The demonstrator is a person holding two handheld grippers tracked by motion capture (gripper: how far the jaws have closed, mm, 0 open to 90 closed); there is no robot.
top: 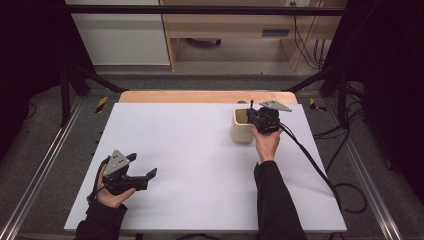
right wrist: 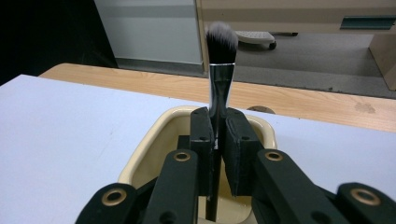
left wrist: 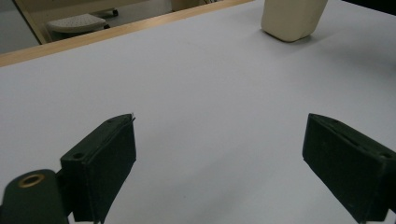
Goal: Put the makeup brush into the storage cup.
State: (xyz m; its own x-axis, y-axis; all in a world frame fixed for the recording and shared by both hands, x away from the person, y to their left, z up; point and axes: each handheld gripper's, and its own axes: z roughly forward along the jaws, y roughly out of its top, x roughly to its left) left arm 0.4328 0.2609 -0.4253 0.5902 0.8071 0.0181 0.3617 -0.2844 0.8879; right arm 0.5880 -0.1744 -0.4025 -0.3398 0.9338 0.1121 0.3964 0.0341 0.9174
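Observation:
A cream cup (top: 242,127) stands on the white table top at the right; its rim (right wrist: 154,135) lies just under my right gripper. The right gripper (top: 256,116) (right wrist: 217,119) is shut on a makeup brush (right wrist: 220,60), held upright over the cup's mouth with the dark, white-tipped bristles on top and the black handle reaching down into the cup. My left gripper (top: 142,166) (left wrist: 219,140) rests at the near left of the table, open, with bare table between its pads. The cup (left wrist: 292,18) also stands far off in the left gripper view.
The white table top (top: 190,165) sits on a wooden table whose edge (top: 200,96) shows at the back. A black cable (top: 320,170) trails from the right gripper over the table's right side. Metal frame rails run along both sides, with cupboards behind.

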